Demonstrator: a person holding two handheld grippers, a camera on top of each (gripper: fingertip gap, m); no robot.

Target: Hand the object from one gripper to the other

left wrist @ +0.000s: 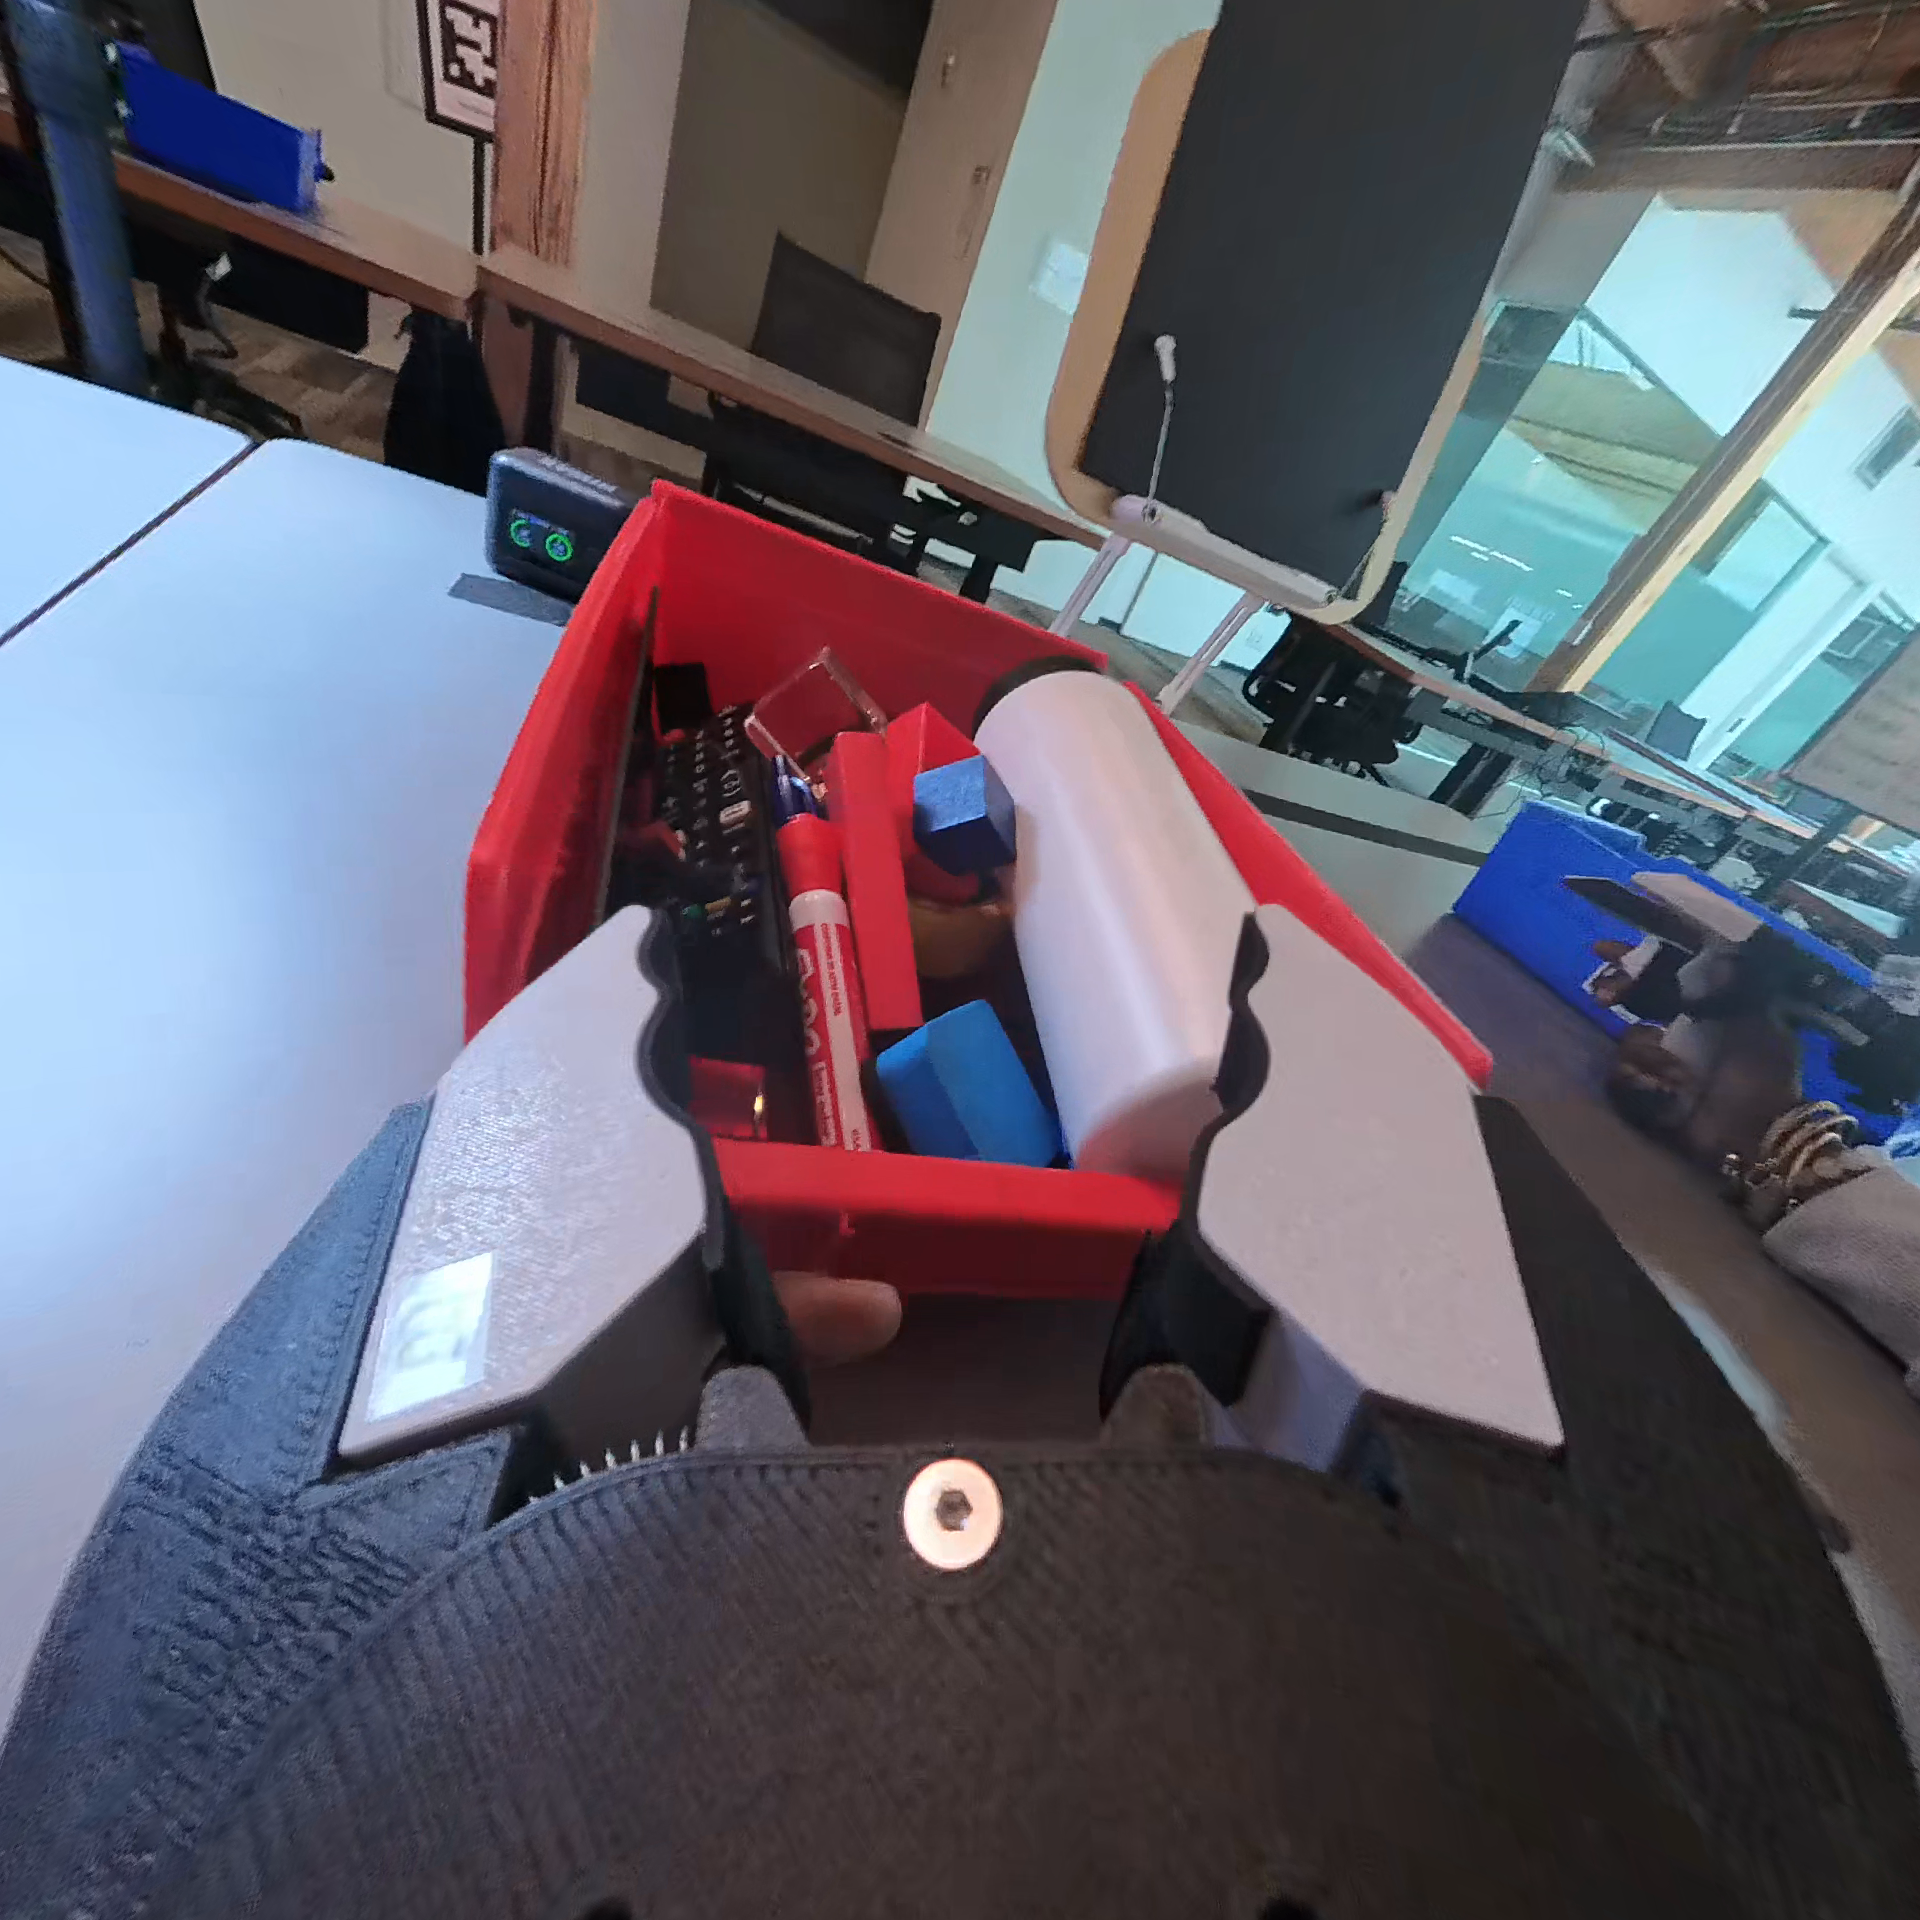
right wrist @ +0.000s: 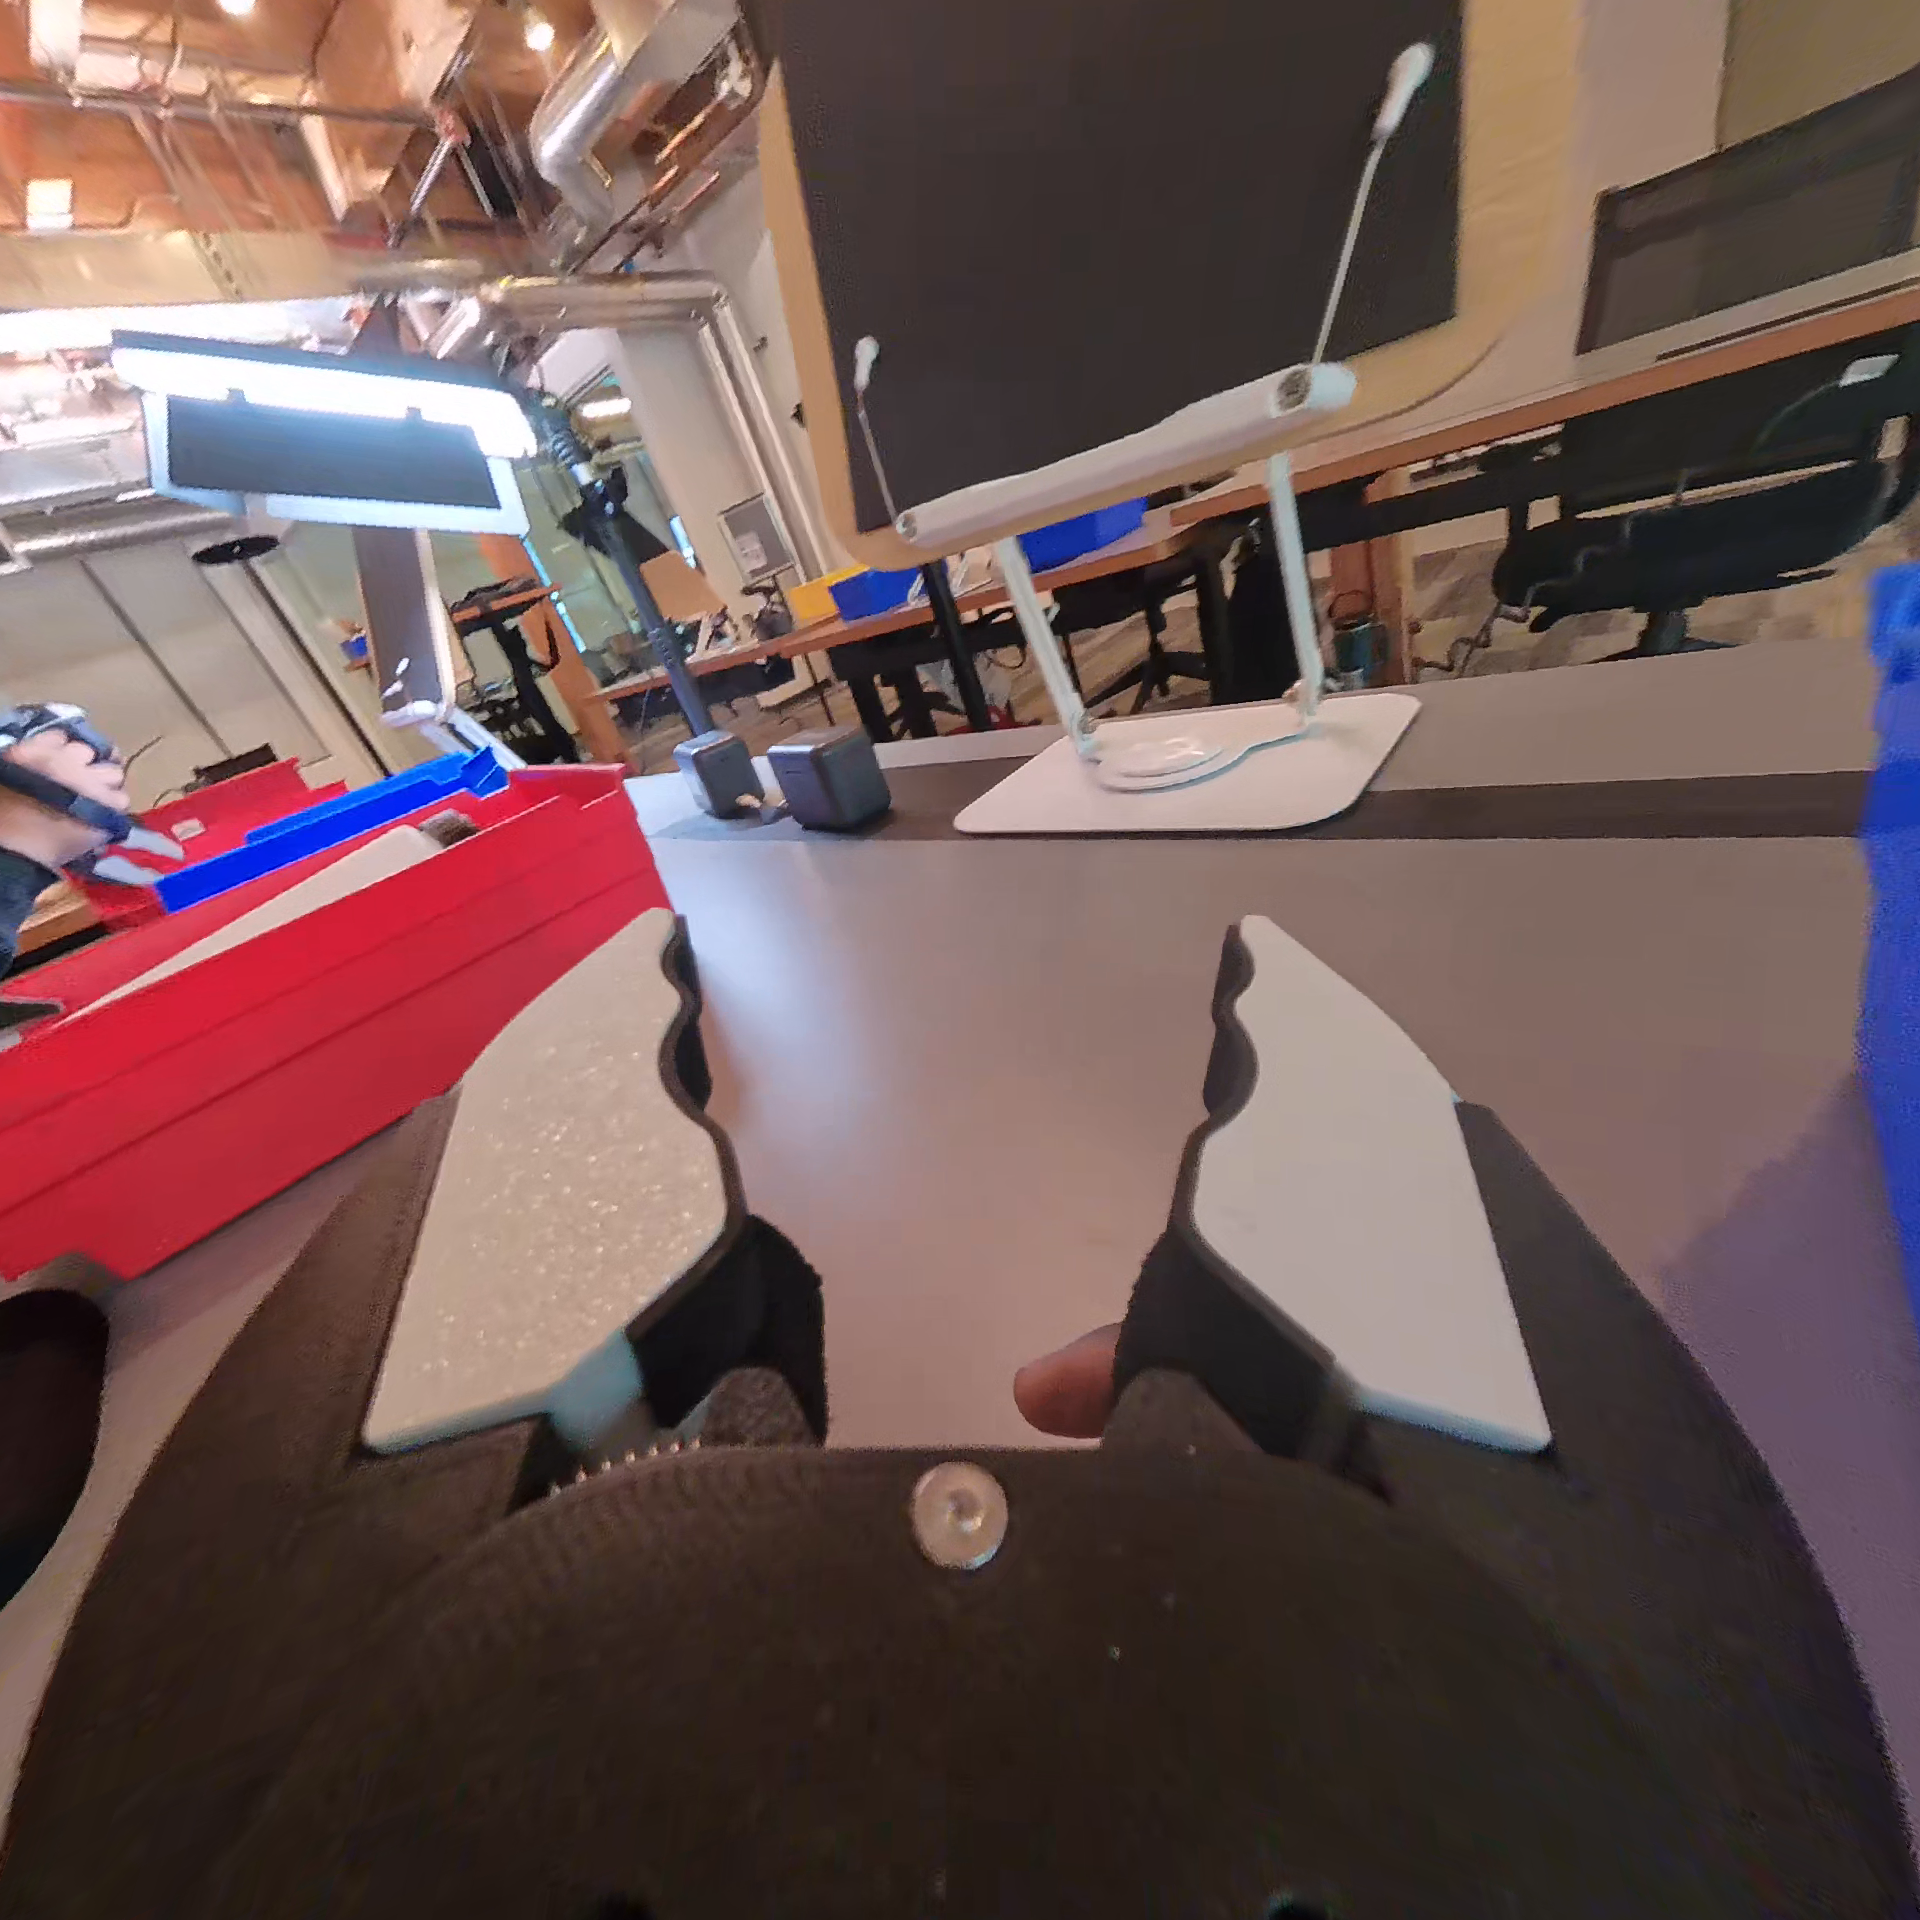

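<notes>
Both grippers are gaping empty: the left gripper (left wrist: 951,997) is hovering over the red bin (left wrist: 748,582), the right gripper (right wrist: 961,1023) over the bare table (right wrist: 966,935). Inside the bin are lying a white cylinder (left wrist: 1117,914), marker (left wrist: 826,966), remote (left wrist: 717,831) and blue blocks (left wrist: 961,1075). The cylinder is looking rigid, smooth, probably slippery; mid-body seems best.
</notes>
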